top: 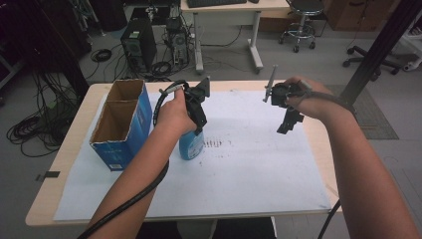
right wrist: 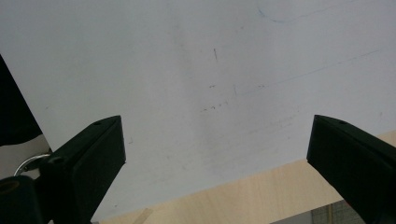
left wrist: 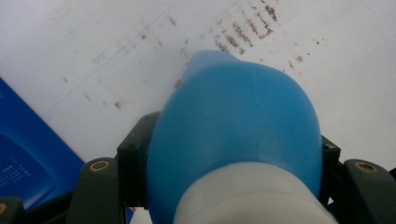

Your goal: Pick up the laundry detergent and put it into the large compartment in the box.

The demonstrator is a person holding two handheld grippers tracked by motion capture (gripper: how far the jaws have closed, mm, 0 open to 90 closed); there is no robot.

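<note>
A blue plastic bottle (top: 191, 145) stands upright on the white sheet (top: 249, 169), just right of the blue box. My left gripper (top: 199, 128) comes down on it from above and is shut on its upper part. In the left gripper view the bottle's blue body (left wrist: 233, 121) and whitish neck sit between the two black jaws, which press on its sides. My right gripper (top: 287, 124) hangs above the right part of the sheet, jaws pointing down. In the right gripper view the right gripper (right wrist: 217, 149) stands wide open, with bare paper between its jaws.
An open blue cardboard box (top: 122, 122) with two compartments stands at the table's left, close to the bottle, and its blue wall (left wrist: 23, 163) shows beside the left jaw. Brown smudges (top: 214, 143) mark the sheet right of the bottle. The wooden table edge (right wrist: 261, 196) lies near the right gripper.
</note>
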